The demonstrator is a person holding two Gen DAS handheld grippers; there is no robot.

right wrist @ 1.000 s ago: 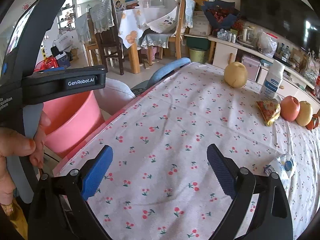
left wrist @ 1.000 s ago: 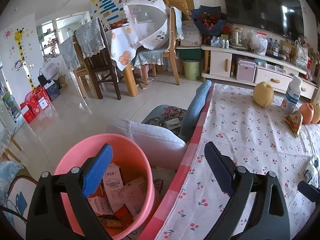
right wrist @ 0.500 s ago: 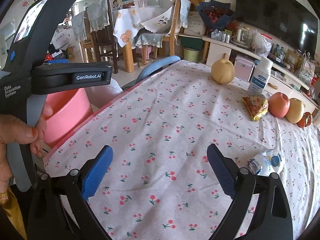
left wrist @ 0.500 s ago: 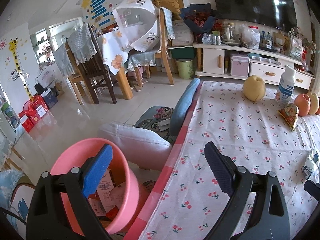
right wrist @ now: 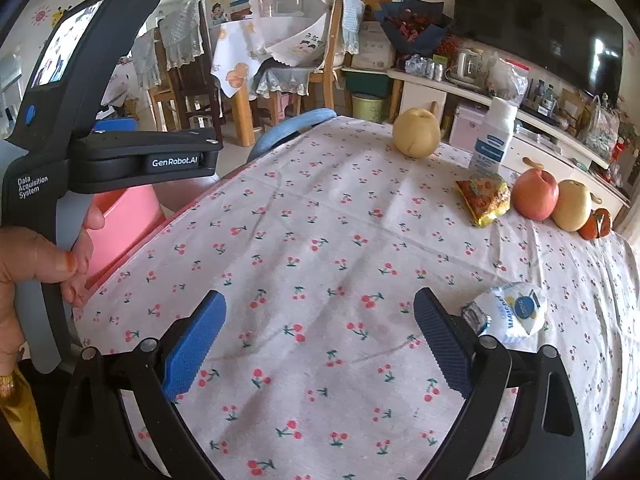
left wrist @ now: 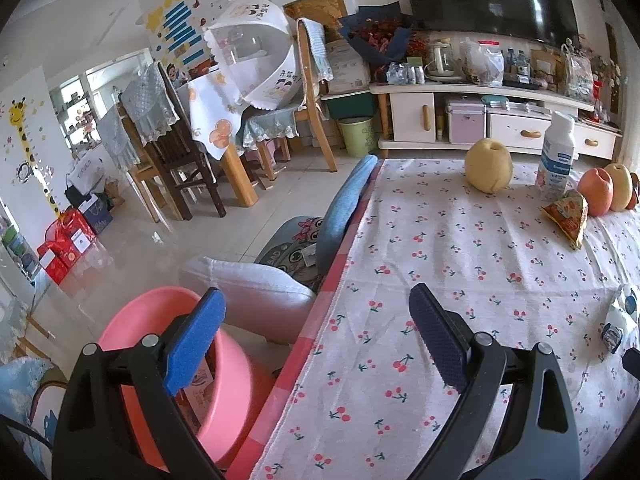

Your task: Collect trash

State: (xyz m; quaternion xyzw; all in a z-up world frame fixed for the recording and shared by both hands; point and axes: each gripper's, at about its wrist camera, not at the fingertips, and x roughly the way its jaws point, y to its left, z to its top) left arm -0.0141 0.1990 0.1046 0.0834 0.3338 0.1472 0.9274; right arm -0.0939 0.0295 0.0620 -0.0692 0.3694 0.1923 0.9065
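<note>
Just right of the spread, empty right tongs (right wrist: 316, 336) lies a crumpled white wrapper (right wrist: 510, 312) on the counter (right wrist: 320, 240); beyond it, an orange snack packet (right wrist: 484, 198). Left tongs (left wrist: 316, 340), also spread and empty, straddle the counter edge beside the pink bin (left wrist: 224, 364) already holding cartons. Both pieces remain uncollected.

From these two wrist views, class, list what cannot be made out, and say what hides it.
- Pink bin contents: left wrist view, mostly hidden behind the left gripper finger and bin wall.
- White wrapper: left wrist view, cut off at the frame edge; its print in the right wrist view is too small to read.
- Red fruit: right wrist view, partly hidden behind the yellow pear.
</note>
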